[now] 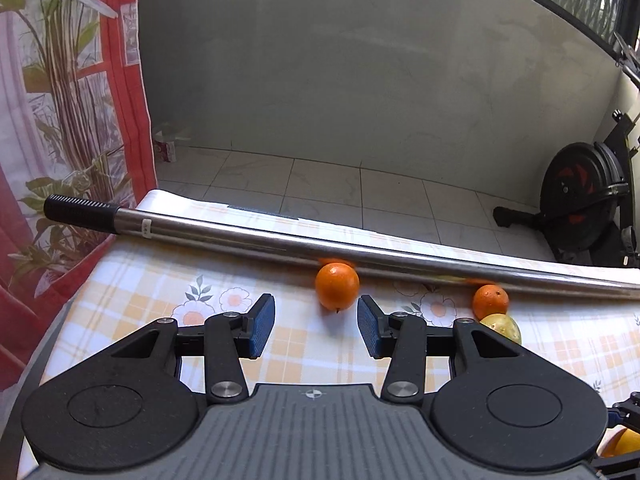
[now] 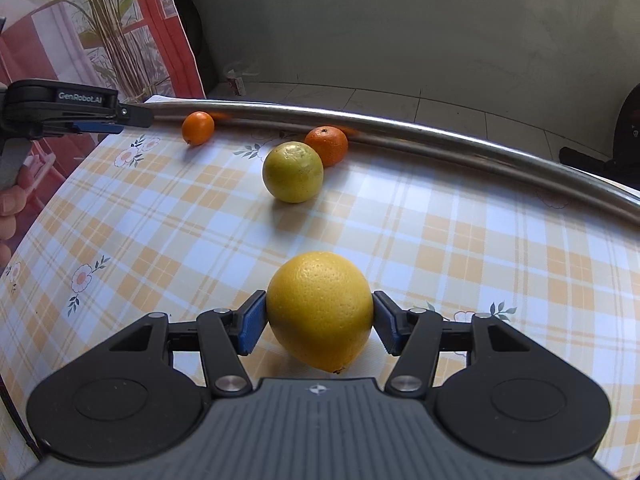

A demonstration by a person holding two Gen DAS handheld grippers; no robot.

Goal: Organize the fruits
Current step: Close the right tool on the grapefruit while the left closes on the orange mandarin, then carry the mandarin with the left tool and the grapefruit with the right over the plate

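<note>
Right wrist view: our right tool (image 2: 320, 322) is clamping a big yellow fruit (image 2: 320, 312) between both blue pads, just above the checked table (image 2: 440, 248). Beyond it a greenish fruit (image 2: 293, 172) is touching an orange (image 2: 328, 145) by the steel bar (image 2: 440, 140). A smaller orange (image 2: 197, 127) is sitting apart, further left along the bar. Our left tool (image 1: 316, 326) is standing partly open and empty, with that smaller orange just ahead of its tips.
</note>
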